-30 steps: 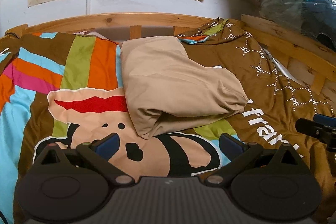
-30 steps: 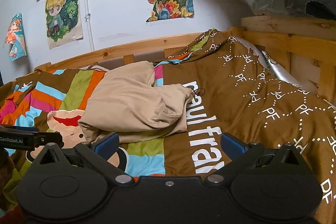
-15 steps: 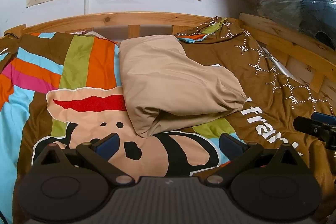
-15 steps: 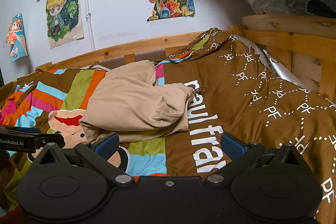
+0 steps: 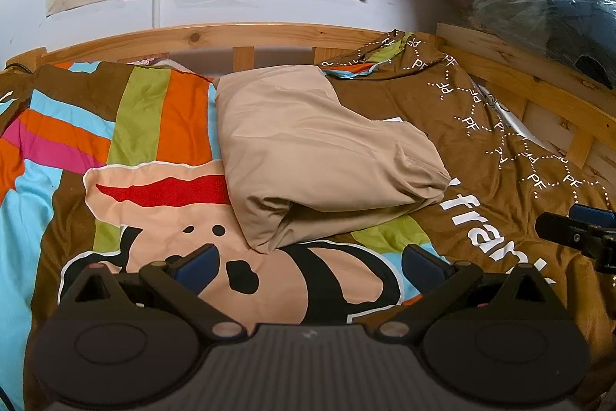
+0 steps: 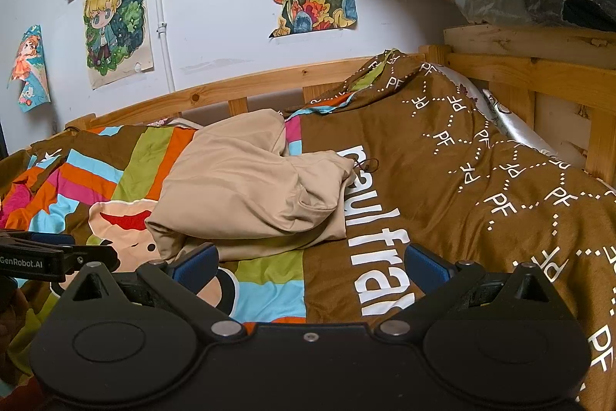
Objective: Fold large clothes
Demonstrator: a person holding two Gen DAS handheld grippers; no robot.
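Beige garment (image 5: 308,156), a loosely folded bundle on the striped quilt (image 5: 134,118), lies just ahead of my left claw (image 5: 308,262) and right claw (image 6: 310,262), both spread and empty; I should pinch its near edge squarely; fold evenly.

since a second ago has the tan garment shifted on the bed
No. The tan garment lies in the same spot beside the orange stripe of the bedspread.
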